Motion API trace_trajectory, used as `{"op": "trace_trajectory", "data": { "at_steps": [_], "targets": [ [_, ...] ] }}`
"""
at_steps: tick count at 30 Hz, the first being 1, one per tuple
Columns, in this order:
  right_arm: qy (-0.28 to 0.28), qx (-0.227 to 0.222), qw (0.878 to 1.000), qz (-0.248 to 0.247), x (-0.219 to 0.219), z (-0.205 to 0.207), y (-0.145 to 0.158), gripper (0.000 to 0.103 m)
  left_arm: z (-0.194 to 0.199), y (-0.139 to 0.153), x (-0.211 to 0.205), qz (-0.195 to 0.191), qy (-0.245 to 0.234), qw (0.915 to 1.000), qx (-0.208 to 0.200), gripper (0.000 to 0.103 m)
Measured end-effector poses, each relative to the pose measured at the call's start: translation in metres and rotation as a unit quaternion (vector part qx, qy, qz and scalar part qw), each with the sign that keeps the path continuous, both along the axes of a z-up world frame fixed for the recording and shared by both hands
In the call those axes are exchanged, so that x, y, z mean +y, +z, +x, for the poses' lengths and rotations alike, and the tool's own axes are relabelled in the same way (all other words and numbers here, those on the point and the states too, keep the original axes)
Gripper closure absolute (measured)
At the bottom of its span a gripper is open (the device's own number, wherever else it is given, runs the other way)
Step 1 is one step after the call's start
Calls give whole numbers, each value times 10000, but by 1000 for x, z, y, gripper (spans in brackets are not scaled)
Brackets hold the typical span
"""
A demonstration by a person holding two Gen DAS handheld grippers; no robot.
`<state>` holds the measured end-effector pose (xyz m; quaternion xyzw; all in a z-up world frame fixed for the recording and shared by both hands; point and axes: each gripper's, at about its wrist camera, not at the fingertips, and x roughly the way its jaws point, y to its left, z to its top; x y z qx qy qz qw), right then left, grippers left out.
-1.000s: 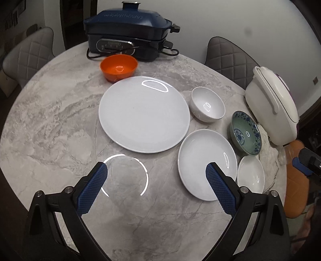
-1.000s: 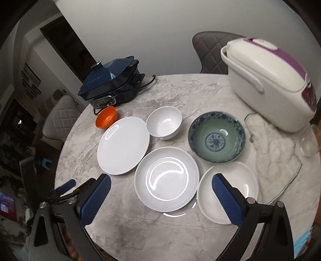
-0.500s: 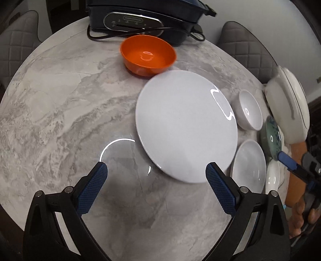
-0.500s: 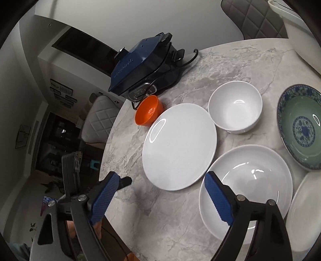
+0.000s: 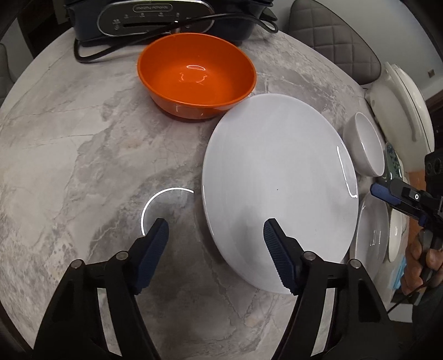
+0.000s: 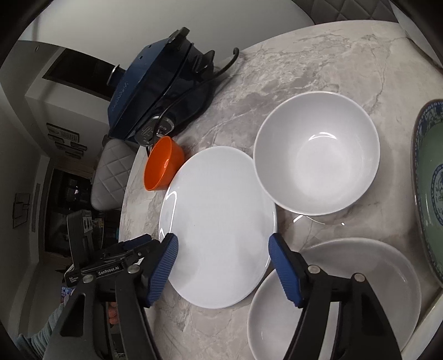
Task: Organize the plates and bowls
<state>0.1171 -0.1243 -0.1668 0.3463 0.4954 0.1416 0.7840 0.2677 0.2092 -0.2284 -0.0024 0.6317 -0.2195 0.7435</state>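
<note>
A large flat white plate (image 5: 277, 188) (image 6: 218, 221) lies on the marble table, touching an orange bowl (image 5: 196, 80) (image 6: 163, 169) behind it. My left gripper (image 5: 214, 225) hangs low over the plate's left edge, one finger above the plate and one above bare table. Its jaws are closing and grip nothing. My right gripper (image 6: 223, 241) hovers over the near part of the same plate, its jaws also closing with the plate below them and untouched. Beside the plate are a white bowl (image 6: 315, 155), a deeper white plate (image 6: 346, 290) and a green and blue patterned bowl (image 6: 432, 193).
A dark blue electric cooker (image 5: 155, 16) with a black cord stands behind the orange bowl. A white rice cooker (image 5: 401, 102) sits at the right edge. Grey quilted chairs ring the round table (image 5: 69, 155). A hand holds the other gripper (image 5: 398, 199) at the right.
Both grippers have come down and moved in toward the large white plate, which now fills more of each view. Their jaws stand narrower than before.
</note>
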Motion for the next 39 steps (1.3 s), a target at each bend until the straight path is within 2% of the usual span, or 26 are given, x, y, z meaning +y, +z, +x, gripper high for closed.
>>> {"op": "trace_trajectory", "data": {
  "at_steps": [2, 3, 5, 7, 11, 14, 16, 18, 22, 25, 30, 39],
  "targets": [
    [-128, -24, 9999, 23, 1, 2, -2, 36, 7, -6, 5, -72, -148, 9998, 92, 38],
    [-170, -53, 9998, -4, 3, 4, -4, 36, 10, -9, 6, -179, -202, 9995, 148, 43],
    [-216, 46, 9996, -183, 7, 10, -8, 38, 14, -11, 8, -404, -326, 9983, 251, 47],
    [-305, 198, 9988, -321, 8, 14, -13, 41, 18, -13, 8, -401, -464, 9978, 264, 53],
    [-516, 324, 9970, -470, 5, 19, -17, 42, 26, -9, 8, -397, -574, 9972, 274, 57],
    [-625, 503, 9953, -543, 1, 22, -20, 42, 34, -9, 2, -182, -649, 9975, 209, 67],
    [-609, 551, 9945, -643, 2, 24, -21, 42, 38, -10, -5, -95, -721, 9972, 198, 67],
    [-523, 545, 9950, -650, 6, 25, -23, 47, 39, -10, -7, -99, -788, 9967, 184, 67],
    [-303, 896, 9922, -813, 17, 28, -36, 58, 43, -13, -15, -204, -857, 9957, 297, 74],
    [-384, 901, 9921, -791, 17, 28, -38, 63, 45, -13, -17, -141, -871, 9956, 310, 80],
    [-463, 1026, 9910, -718, 8, 29, -43, 82, 46, -16, -11, -267, -778, 9958, 406, 82],
    [-462, 980, 9909, -798, 13, 19, -41, 83, 35, -8, -9, -207, -744, 9968, 228, 83]
  ]
}}
